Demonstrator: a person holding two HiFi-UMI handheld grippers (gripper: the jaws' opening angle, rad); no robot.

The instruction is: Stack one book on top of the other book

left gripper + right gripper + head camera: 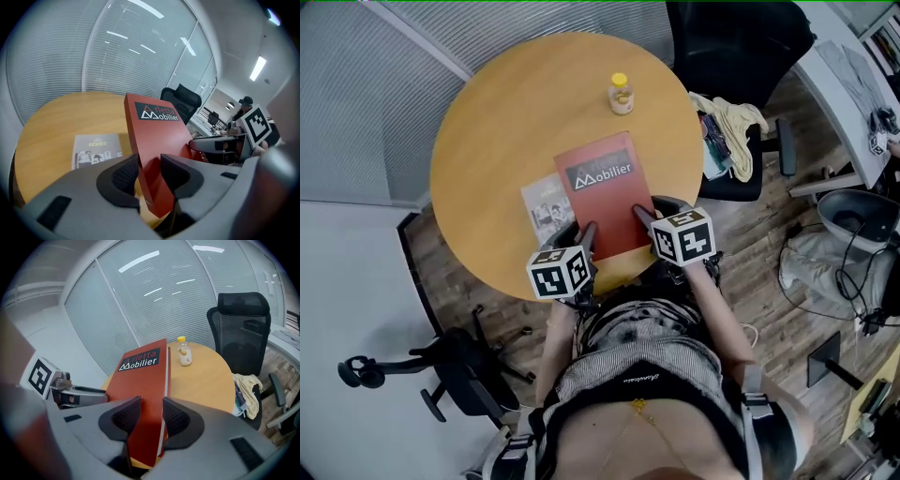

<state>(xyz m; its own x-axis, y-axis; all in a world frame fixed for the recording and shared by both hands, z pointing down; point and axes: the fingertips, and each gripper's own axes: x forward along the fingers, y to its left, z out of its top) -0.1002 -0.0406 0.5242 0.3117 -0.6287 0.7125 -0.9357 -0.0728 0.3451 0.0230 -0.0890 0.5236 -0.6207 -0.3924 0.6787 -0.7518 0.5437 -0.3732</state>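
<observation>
Grey book (546, 208) is lying flat on the worktop (487, 131), left of centre. Left gripper (584, 232) is clamping its fingers on the red book (602, 187) at the near-left corner, and the right gripper (643, 217) is clamping the near-right corner. Red book is hanging tilted, just right of the grey one. Best way: keep both grips level, shift left till edges line up, lower flat, then release. Counting two books, two grippers, one bottle (622, 94).

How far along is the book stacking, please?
Done: the left gripper and right gripper each clamp the near edge of the red book. In hand: it is held tilted, partly over the grey book. Left: lay it flat on that book and release.
</observation>
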